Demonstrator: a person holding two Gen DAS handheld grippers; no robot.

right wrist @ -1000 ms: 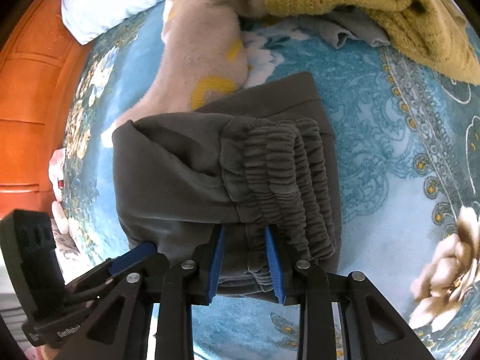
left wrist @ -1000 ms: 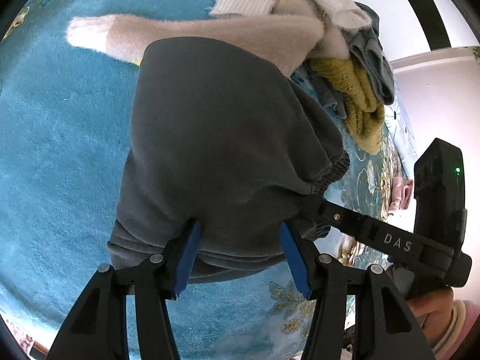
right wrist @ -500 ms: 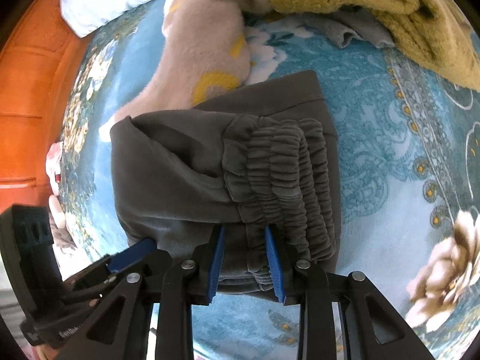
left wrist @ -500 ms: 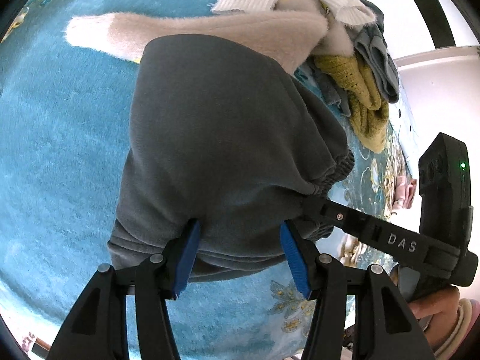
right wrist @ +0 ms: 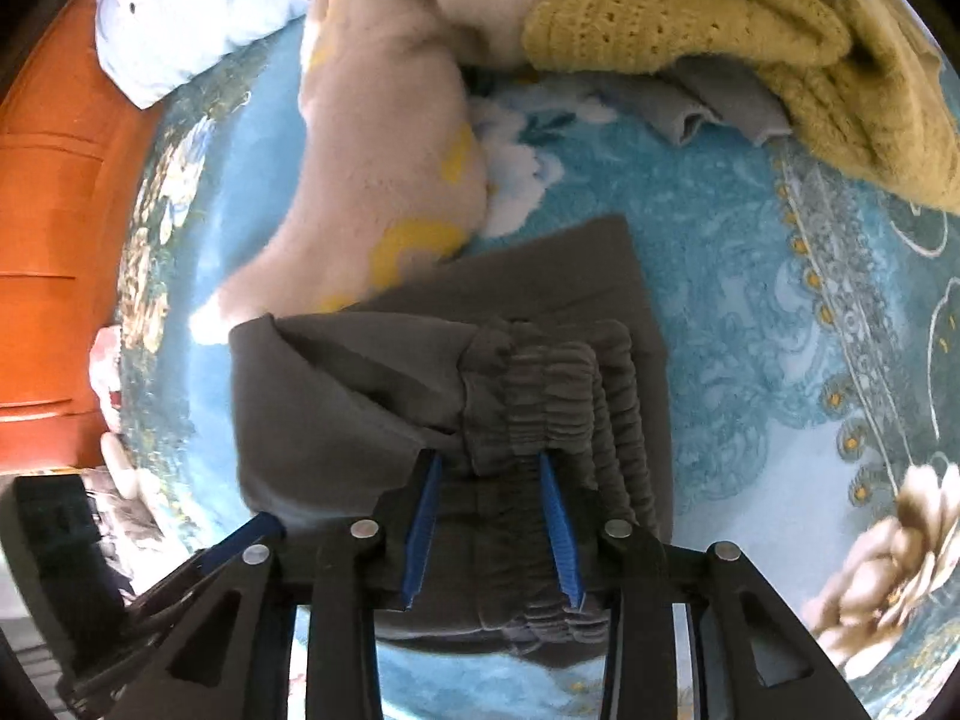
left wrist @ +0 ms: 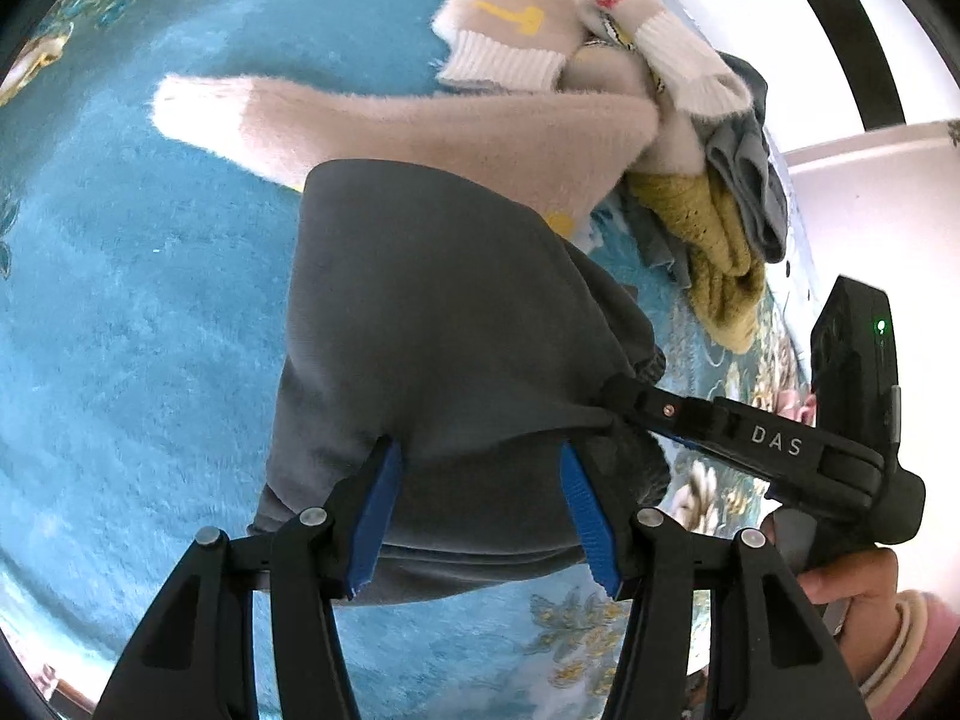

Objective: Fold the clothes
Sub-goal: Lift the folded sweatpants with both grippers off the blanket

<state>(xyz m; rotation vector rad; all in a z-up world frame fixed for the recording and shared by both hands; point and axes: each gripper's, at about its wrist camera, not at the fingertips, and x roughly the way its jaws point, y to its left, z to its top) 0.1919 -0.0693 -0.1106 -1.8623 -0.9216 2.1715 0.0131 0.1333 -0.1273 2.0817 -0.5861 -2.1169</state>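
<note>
Folded dark grey sweatpants (left wrist: 432,324) lie on the blue floral blanket (left wrist: 132,276); their ribbed waistband (right wrist: 564,384) shows in the right wrist view. My left gripper (left wrist: 480,456) is open, its blue pads (left wrist: 375,498) spread wide over the near edge of the pants. My right gripper (right wrist: 489,468) has its jaws spread around the bunched waistband, with cloth between the pads. The right gripper's arm (left wrist: 774,438) reaches the pants from the right in the left wrist view.
A beige fuzzy sweater (left wrist: 432,126) with yellow letters lies just beyond the pants. A mustard knit (right wrist: 720,36) and grey garments (left wrist: 744,180) are piled behind. An orange wooden headboard (right wrist: 48,180) and a pale pillow (right wrist: 192,6) stand at the left.
The right gripper's jaws have spread wider around the waistband. The left gripper has pulled back a little, so more of the sweater shows; the pants stay put.
</note>
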